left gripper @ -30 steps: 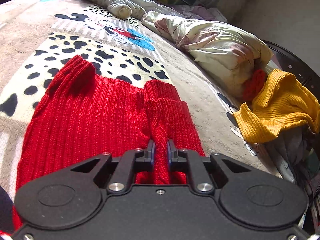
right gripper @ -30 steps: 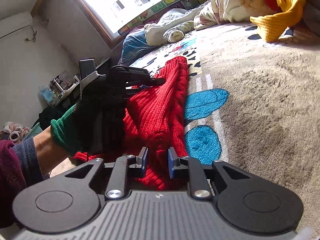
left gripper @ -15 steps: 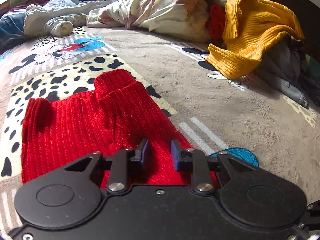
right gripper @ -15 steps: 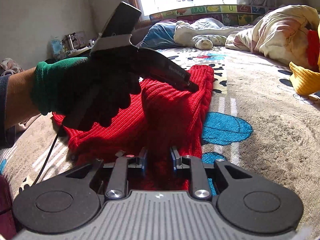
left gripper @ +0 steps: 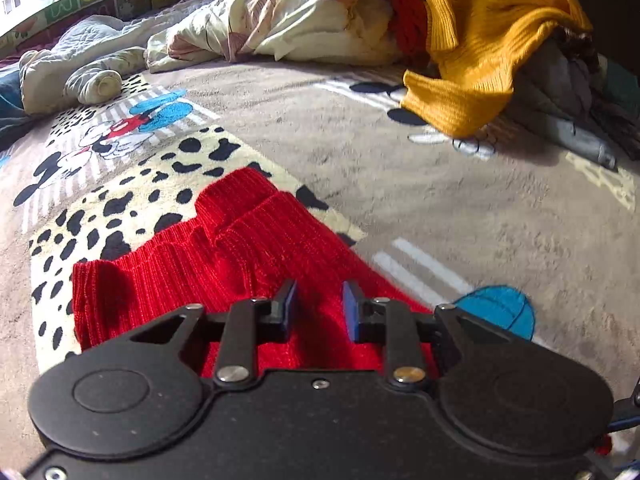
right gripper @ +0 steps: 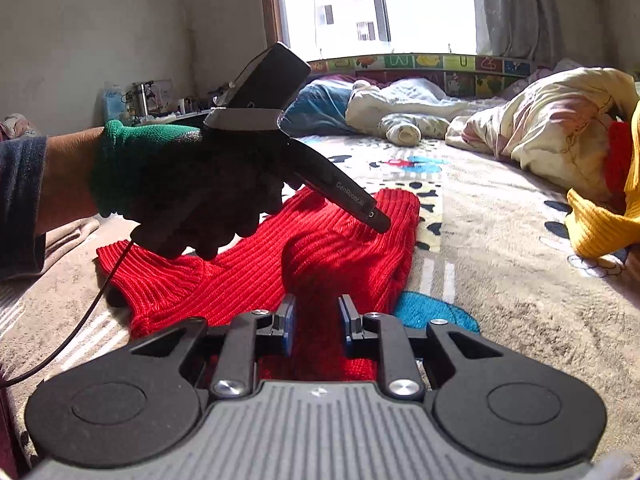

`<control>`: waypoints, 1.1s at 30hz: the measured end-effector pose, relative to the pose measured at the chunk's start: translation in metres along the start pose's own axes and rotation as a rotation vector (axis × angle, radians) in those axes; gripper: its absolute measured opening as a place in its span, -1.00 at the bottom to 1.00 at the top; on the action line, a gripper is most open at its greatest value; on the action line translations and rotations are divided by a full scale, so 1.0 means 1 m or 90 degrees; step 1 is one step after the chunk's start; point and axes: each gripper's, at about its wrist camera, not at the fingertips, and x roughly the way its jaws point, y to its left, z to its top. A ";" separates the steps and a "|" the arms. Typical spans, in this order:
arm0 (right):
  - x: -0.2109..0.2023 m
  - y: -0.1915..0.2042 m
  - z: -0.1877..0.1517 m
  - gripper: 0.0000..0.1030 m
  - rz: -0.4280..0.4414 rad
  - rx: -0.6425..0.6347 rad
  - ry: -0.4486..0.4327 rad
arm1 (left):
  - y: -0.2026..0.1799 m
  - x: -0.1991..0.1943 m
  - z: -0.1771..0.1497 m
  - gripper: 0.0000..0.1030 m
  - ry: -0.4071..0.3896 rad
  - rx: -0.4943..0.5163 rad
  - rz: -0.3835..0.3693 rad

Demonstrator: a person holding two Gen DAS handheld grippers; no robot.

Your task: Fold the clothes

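A red knit sweater (left gripper: 168,292) lies partly folded on the cartoon-print blanket (left gripper: 440,200). In the left wrist view my left gripper (left gripper: 318,292) hangs just above the sweater's right side, jaws apart, nothing pinched. The right wrist view shows that same left gripper (right gripper: 378,222) in a black and green gloved hand (right gripper: 180,184), tip slanting down over the red sweater (right gripper: 240,280). My right gripper (right gripper: 316,308) sits at the sweater's near edge. A raised ridge of red knit runs into its jaws and fills the gap. Those jaws are opening.
A yellow sweater (left gripper: 480,60) is draped over grey clothes (left gripper: 568,92) at the far right. A cream quilt (left gripper: 312,20) and rolled bedding line the back by the window (right gripper: 380,8). Bare blanket stretches right of the red sweater.
The left gripper let go of the sweater fold it was pinching, its jaws widened, and it lifted and rolled. The right gripper's view rolled to level with the red knit still between its jaws.
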 end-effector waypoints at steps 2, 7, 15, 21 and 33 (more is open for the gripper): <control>0.008 -0.002 -0.007 -0.48 0.010 0.001 0.019 | -0.005 -0.002 -0.007 -0.56 0.003 0.014 0.011; -0.005 0.003 -0.011 -0.47 -0.011 -0.012 -0.008 | -0.013 -0.074 -0.031 -0.56 -0.104 -0.035 -0.035; -0.004 0.016 -0.016 -0.34 -0.035 -0.039 0.008 | -0.040 -0.056 -0.069 -0.56 -0.054 0.026 0.026; -0.015 0.021 -0.016 -0.34 -0.051 -0.075 0.012 | -0.049 -0.074 -0.076 -0.56 -0.063 0.000 0.019; -0.032 0.040 0.010 -0.23 -0.077 -0.166 -0.013 | 0.011 -0.163 -0.111 -0.27 -0.183 -0.269 0.051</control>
